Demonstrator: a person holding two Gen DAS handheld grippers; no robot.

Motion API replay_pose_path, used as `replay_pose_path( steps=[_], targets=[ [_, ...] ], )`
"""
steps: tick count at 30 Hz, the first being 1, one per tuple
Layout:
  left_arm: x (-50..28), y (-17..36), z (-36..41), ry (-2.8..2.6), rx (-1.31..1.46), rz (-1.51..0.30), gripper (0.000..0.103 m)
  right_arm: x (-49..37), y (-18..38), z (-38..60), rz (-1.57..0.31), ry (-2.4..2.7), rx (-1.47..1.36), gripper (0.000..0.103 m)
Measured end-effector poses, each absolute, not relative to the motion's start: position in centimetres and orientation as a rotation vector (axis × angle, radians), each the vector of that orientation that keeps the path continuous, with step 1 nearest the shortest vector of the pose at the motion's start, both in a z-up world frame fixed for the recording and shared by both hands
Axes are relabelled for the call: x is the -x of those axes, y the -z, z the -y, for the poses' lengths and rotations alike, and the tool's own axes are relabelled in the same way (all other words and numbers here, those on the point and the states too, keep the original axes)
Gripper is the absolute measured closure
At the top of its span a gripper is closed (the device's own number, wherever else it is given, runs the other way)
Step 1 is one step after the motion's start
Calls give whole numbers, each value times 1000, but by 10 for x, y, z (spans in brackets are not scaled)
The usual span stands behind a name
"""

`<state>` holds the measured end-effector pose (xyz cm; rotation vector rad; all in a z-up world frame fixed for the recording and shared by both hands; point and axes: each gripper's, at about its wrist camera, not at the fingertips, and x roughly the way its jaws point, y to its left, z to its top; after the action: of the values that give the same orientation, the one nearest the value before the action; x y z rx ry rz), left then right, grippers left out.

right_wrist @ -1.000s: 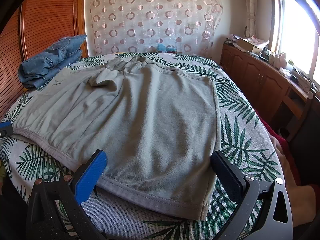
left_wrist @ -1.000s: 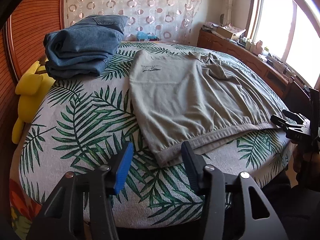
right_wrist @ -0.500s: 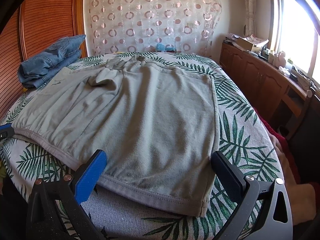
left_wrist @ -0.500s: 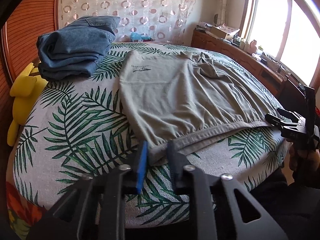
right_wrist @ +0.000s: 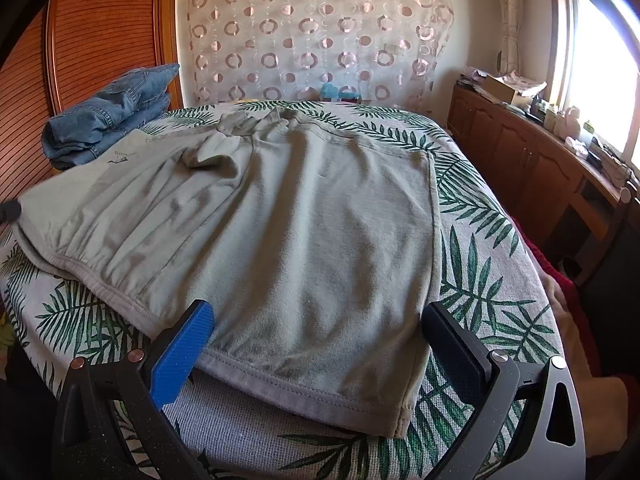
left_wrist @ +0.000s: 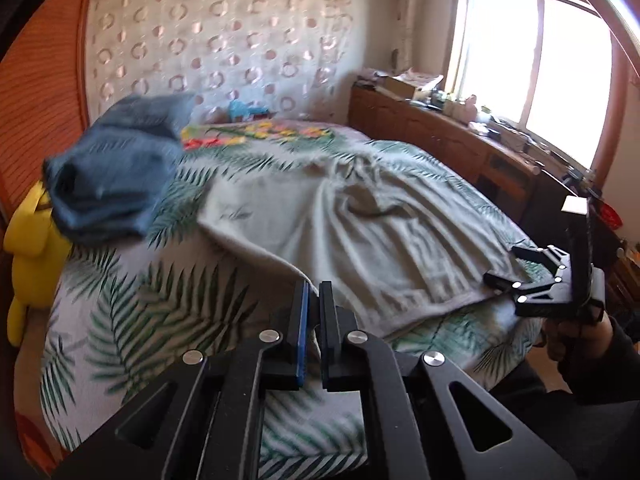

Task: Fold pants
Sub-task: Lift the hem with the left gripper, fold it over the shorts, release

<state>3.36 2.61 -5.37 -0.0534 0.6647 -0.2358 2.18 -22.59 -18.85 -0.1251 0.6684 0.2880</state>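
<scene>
Grey-green pants (right_wrist: 288, 216) lie spread on a palm-leaf bedspread (right_wrist: 492, 312); they also show in the left wrist view (left_wrist: 360, 240). My left gripper (left_wrist: 314, 300) is shut on the near left corner of the pants' waistband and lifts it off the bed. My right gripper (right_wrist: 316, 328) is open, its fingers straddling the near hem of the pants; it shows from the side in the left wrist view (left_wrist: 500, 266) at the pants' right edge.
A folded stack of blue jeans (right_wrist: 112, 112) lies at the far left of the bed. A yellow plush toy (left_wrist: 28, 240) hangs at the left edge. A wooden cabinet (right_wrist: 528, 156) with clutter runs under the window on the right.
My left gripper closed on the waistband corner and has risen, pulling the fabric's left edge up. My right gripper stayed open and still.
</scene>
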Motion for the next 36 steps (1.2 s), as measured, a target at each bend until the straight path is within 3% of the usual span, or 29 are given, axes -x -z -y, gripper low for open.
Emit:
replay_pose_path(
  steps=[4,13,27,31,33,35,36],
  targets=[
    [-47,31,-6,316,63,-628,98,-21,187,226,-663,-300,135,10],
    [-70,-1,38,435,10,-584,98,-15,186,236,-641,-298,121,13],
    [-98,24,58,426,-5,-667,97,-3,190,232,-624,-299,94,14],
    [-91,24,52,398,-15,-664,79,-5,194,230,-631,-301,90,14],
    [-85,19,47,380,-24,-642,56,-7,194,230,-636,-303,87,14],
    [-78,16,40,367,-23,-619,50,-7,195,228,-638,-306,89,14],
    [-76,14,37,359,-24,-614,39,-8,194,227,-640,-306,91,14]
  ],
)
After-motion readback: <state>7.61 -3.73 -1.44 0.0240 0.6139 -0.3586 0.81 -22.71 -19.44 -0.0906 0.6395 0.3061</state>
